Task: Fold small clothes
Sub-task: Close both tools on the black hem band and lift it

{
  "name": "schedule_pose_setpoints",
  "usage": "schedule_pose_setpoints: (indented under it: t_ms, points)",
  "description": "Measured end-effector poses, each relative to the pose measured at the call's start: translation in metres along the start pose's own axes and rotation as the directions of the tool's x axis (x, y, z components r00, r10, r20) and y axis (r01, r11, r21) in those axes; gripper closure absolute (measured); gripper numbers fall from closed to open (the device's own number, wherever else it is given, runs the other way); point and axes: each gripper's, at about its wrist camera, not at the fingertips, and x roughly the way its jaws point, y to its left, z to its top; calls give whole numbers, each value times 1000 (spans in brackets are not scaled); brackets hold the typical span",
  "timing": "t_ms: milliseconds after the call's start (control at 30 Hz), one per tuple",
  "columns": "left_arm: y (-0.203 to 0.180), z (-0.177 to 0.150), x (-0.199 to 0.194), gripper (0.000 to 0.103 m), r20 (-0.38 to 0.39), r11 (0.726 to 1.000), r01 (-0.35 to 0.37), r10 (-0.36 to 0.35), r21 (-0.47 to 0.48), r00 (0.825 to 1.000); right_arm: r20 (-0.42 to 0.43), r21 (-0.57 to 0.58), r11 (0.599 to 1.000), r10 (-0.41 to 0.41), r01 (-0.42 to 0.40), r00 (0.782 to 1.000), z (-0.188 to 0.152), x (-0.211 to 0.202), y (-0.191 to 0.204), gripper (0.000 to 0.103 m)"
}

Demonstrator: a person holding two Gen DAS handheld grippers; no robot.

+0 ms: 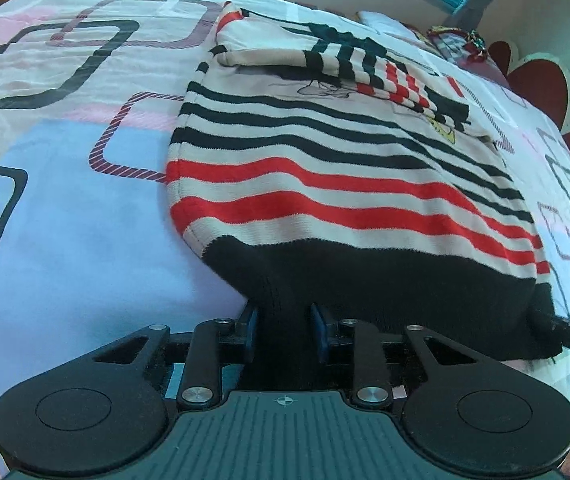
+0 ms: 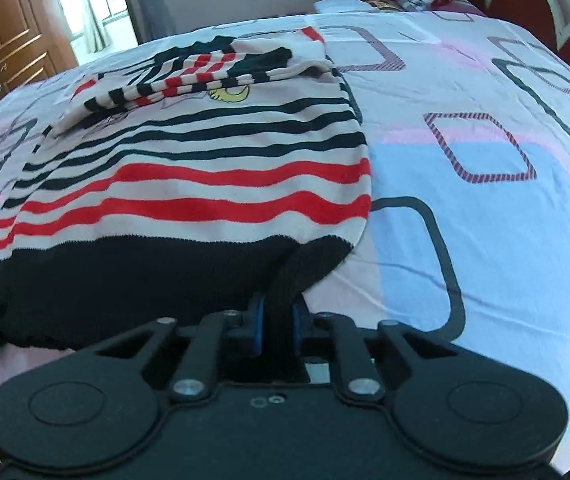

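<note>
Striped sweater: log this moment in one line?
left gripper: shut on black hem | right gripper: shut on black hem | striped sweater: sleeves folded in, on bedsheet

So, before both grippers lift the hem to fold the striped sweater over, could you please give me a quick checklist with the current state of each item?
1. Left gripper clamped on the black hem: ok, fabric is pinched between the blue pads.
2. Right gripper clamped on the hem: ok.
3. Each grip near its own bottom corner: ok.
4. Sleeves already folded across the chest of the striped sweater: ok.
5. Body lying flat on the bedsheet: ok, only slight ripples.
6. Both layers of the hem caught in each grip: cannot tell.
</note>
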Motion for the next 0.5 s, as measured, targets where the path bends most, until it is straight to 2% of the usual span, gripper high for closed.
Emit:
schedule_pose_setpoints:
  t_ms: [33, 67, 133, 167, 200, 300, 367, 400, 433, 467, 500]
  points:
    - [-1, 0, 0, 74, -2, 1000, -1, 1, 12, 1000, -3, -4, 1000, -5, 5, 1000, 1, 1, -1, 80]
    - [-2, 0, 0, 70, -8, 1000, -2, 2, 17, 1000, -4, -9, 1000, -7, 7, 1000, 1, 1, -2, 80]
    - [0, 2, 0, 54, -24, 1000, 26, -27, -13, 999, -11, -11, 1000, 1, -1, 1000, 2, 1, -3, 79]
    - [1, 1, -1, 37, -31, 999, 43, -44, -34, 999, -14, -13, 1000, 2, -2, 1000, 1, 0, -3, 79]
    - [1, 0, 0, 25, -37, 997, 62, -64, -50, 997, -17, -14, 1000, 3, -4, 1000, 0, -1, -2, 78]
    - [-8, -6, 1, 21, -30, 998, 54, -55, -27, 998, -22, 2, 1000, 10, -10, 1000, -2, -1, -4, 64]
    - [-9, -6, 1, 22, -19, 998, 59, -60, -36, 998, -22, -8, 1000, 5, -5, 1000, -2, 0, -1, 64]
    - [-7, -5, 0, 31, -18, 997, 67, -68, -48, 997, -21, -5, 1000, 6, -6, 1000, -2, 0, -1, 65]
    - [-5, -4, -1, 40, -14, 997, 63, -63, -54, 998, -22, 3, 1000, 11, -11, 1000, -2, 0, -1, 71]
    - [-4, -2, -2, 64, -12, 997, 55, -56, -56, 998, -25, 10, 1000, 23, -23, 999, -2, -1, -2, 76]
    - [-1, 0, -2, 87, -17, 997, 58, -59, -58, 998, -28, 10, 999, 33, -32, 999, -1, -1, -2, 89]
